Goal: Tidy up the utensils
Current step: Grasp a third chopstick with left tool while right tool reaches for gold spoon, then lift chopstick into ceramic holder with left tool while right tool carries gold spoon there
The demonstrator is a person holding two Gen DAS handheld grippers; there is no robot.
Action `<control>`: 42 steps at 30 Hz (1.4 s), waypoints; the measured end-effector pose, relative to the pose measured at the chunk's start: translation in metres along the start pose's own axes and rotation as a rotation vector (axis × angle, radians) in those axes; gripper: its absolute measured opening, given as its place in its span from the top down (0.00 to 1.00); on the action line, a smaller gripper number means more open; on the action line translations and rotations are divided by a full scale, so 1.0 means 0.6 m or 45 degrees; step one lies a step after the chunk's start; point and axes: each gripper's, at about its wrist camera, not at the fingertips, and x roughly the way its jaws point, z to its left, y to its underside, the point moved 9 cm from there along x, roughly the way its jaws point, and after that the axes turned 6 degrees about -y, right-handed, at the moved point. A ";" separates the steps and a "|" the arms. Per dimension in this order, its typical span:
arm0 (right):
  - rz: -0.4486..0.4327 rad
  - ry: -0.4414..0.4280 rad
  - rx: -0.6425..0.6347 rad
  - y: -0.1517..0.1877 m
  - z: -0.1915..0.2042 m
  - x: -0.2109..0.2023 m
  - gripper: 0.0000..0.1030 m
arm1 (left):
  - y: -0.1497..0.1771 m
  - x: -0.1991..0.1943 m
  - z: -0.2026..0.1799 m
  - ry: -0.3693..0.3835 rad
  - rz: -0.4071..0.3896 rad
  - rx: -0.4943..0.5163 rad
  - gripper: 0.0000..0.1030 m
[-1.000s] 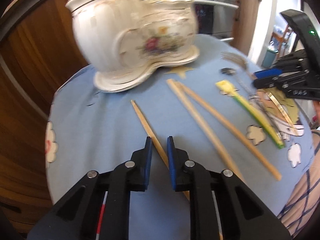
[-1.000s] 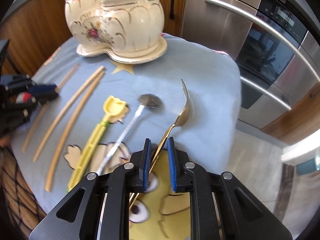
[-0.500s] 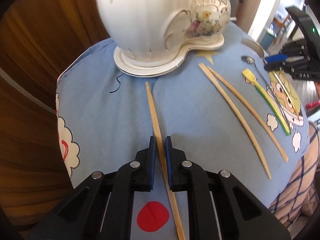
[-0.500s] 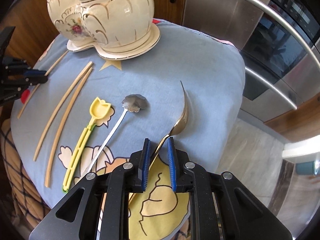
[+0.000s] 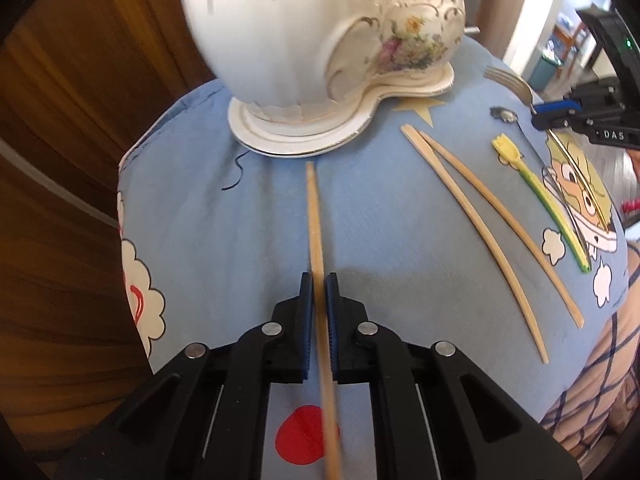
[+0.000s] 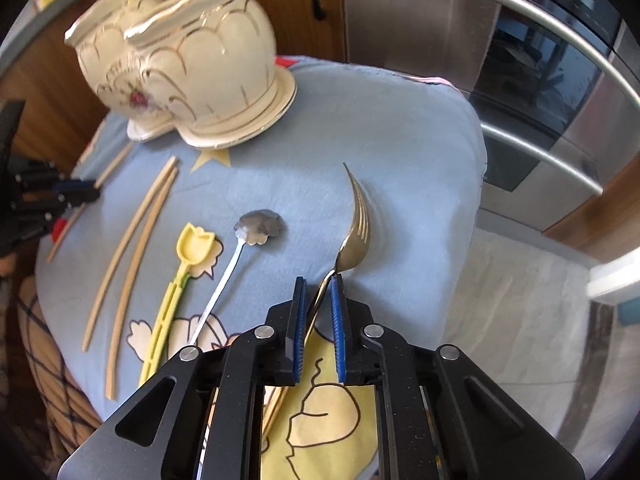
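In the left wrist view, the left gripper [image 5: 319, 280] is seen clamped on a single wooden chopstick [image 5: 314, 216], which runs between the blue pads toward 12 o'clock and ends just short of the white base of the ceramic holder [image 5: 320, 40]. Its jaws have just been closing, with the chopstick between them. The chopstick's near end is blurred below the fingers. A blue printed cloth [image 5: 240, 220] covers the table. At 2 o'clock from the left gripper, 2 more chopsticks [image 5: 480, 216] lie side by side on the cloth, touching near their far ends. Beyond them a yellow tulip-shaped pick [image 5: 532, 188] is laid, and a small flower-bowled spoon [image 5: 505, 114] rests near the cloth's far edge.

In the right wrist view, the right gripper [image 6: 319, 284] is closed on the neck of a gold fork [image 6: 358, 224], whose tines point toward 12 o'clock and curve clear of the cloth. Its jaws have just been closing, with the fork's handle between them. The spoon's bowl is seen at 10 o'clock from this gripper, the yellow pick farther toward 9 o'clock. The 2-lobed holder stands at 11 o'clock, with utensil ends showing above its rim. A steel oven front [image 6: 540, 80] fills the 2 o'clock side.
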 end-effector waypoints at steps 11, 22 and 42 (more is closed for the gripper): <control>-0.242 -0.106 0.102 -0.002 -0.008 -0.051 0.94 | 0.027 -0.097 0.020 0.040 -0.287 -0.211 0.94; -0.497 -0.133 0.086 0.001 0.023 -0.127 0.95 | 0.030 -0.153 0.055 0.091 -0.487 -0.394 0.94; -0.765 -0.116 0.023 -0.028 0.069 -0.204 0.95 | -0.055 -0.253 0.109 0.038 -0.894 -0.554 0.94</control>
